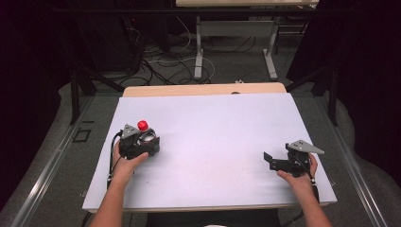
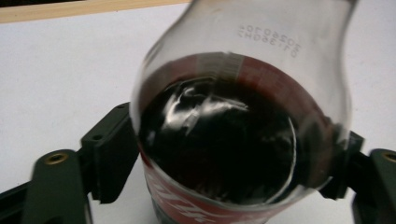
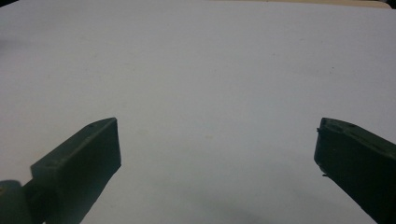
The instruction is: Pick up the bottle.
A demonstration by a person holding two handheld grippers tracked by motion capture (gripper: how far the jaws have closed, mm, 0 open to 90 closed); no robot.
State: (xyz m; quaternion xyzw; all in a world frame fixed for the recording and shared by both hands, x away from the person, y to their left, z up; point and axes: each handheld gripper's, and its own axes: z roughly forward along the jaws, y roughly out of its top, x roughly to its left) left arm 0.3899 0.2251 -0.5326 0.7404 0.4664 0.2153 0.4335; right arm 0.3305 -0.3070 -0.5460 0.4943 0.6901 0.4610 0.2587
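the bottle (image 1: 144,135) stands upright on the white board (image 1: 213,142), near its left edge, a red cap (image 1: 142,125) on top. the left gripper (image 1: 142,144) sits right against it from the near side, held by the left hand (image 1: 125,165), with its grey plate (image 1: 127,131) just left of the cap.

in the left gripper view the bottle (image 2: 233,130) sits between the two black jaws, one jaw against each flank of the clear body. the jaws are clenched on it, pads pressing the plastic. dark drink shows through the wall, a red label (image 2: 187,205) wraps the body below, and faint printed code sits on the clear shoulder above.

the right gripper (image 1: 272,161) rests low over the board near its right edge, well apart from the bottle, in the right hand (image 1: 298,177). its jaws stand wide and released, with bare white board (image 3: 210,93) between them in the right gripper view.

beyond the board a wooden strip (image 1: 203,89) of tabletop shows, then floor with cables (image 1: 161,61).
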